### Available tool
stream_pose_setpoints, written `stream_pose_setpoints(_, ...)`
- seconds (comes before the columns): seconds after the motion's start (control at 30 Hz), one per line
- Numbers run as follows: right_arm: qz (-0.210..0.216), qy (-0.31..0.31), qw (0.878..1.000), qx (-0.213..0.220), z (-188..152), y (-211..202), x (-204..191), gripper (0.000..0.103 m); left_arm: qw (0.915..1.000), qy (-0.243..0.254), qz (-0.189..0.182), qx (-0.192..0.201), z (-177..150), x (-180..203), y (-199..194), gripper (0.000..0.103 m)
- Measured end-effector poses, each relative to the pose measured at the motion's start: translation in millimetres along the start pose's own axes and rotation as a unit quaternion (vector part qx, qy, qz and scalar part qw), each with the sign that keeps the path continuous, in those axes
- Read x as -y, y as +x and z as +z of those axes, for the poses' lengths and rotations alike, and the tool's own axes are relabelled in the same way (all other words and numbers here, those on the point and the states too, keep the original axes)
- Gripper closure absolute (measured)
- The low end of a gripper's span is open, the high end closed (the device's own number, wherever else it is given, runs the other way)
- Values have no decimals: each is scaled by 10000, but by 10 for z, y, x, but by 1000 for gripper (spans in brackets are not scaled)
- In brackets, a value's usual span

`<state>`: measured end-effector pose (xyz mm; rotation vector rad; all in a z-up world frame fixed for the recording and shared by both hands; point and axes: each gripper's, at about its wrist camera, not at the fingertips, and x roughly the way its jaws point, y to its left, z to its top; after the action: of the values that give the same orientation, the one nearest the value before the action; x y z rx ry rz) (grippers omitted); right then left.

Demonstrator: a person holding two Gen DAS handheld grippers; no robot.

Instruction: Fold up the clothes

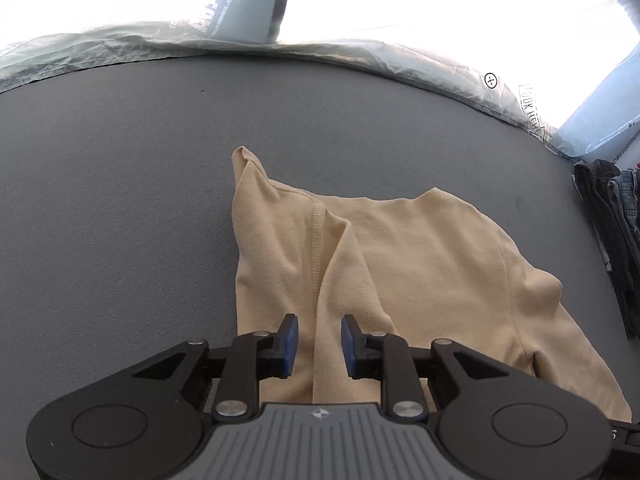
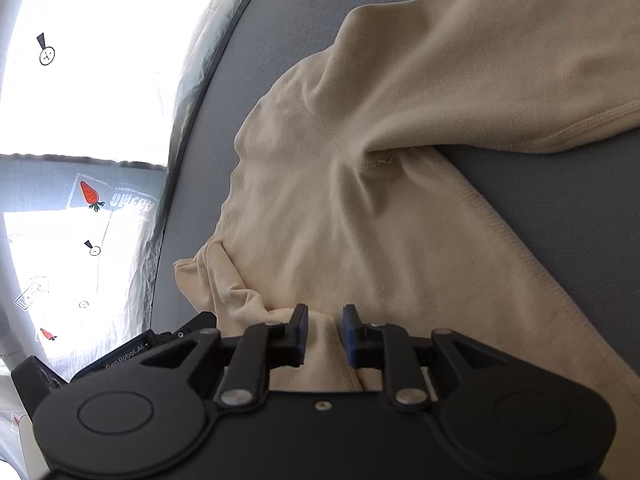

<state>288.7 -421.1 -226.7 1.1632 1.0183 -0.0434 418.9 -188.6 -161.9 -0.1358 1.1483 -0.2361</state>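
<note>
Left gripper (image 1: 319,340): jaws parted over raised crease of beige knit long-sleeved shirt (image 1: 420,248), pads clear, nothing gripped. Right gripper (image 2: 323,332): likewise released, straddling hem ridge, likely just let go. Shirt lies crumpled on grey table (image 1: 120,200); dark folded garments (image 1: 608,232) stacked at far edge.

shirt (image 1: 400,264): on table (image 1: 120,200), mid-right
clothes pile (image 1: 612,232): right of shirt, at table edge
plastic sheet (image 1: 360,50): behind table
</note>
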Motion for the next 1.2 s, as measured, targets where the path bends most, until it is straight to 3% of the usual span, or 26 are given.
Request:
stream_pose_setpoints(0.13,-73,-311,9993,189,42,-257,62,77,9998,90,138,-104,-303,151,-188,68)
stream_pose_setpoints(0.27,-612,-1110,9907,490,45,-590,138,68,9986,240,367,-282,-750,358,-339,66)
stream_pose_setpoints(0.4,-1449,-2160,9620,836,32,-890,275,62,9975,191,484,-478,-1212,556,-411,65)
stream_pose_setpoints(0.5,-1995,-2702,9358,1072,62,-1122,493,55,9946,246,769,-655,-1576,703,-415,64)
stream_pose_setpoints(0.7,-2935,-3109,8889,1646,222,-1594,1018,34,9896,294,1221,-705,-1971,940,-438,50)
stream_pose_setpoints(0.77,-3197,-3034,8792,1811,318,-1753,1189,31,9882,251,1309,-756,-2023,975,-421,42)
stream_pose_setpoints(0.93,-3374,-2511,8807,2179,551,-2053,1597,25,9836,253,1666,-644,-2127,1098,-362,32)
stream_pose_setpoints(1.07,-3400,-2231,8828,2349,675,-2176,1755,23,9797,20,1913,-608,-2151,1040,-331,8)
stream_pose_setpoints(1.2,-3292,-1898,8926,2426,746,-2248,1881,21,9821,-384,1690,-741,-2140,833,-309,1)
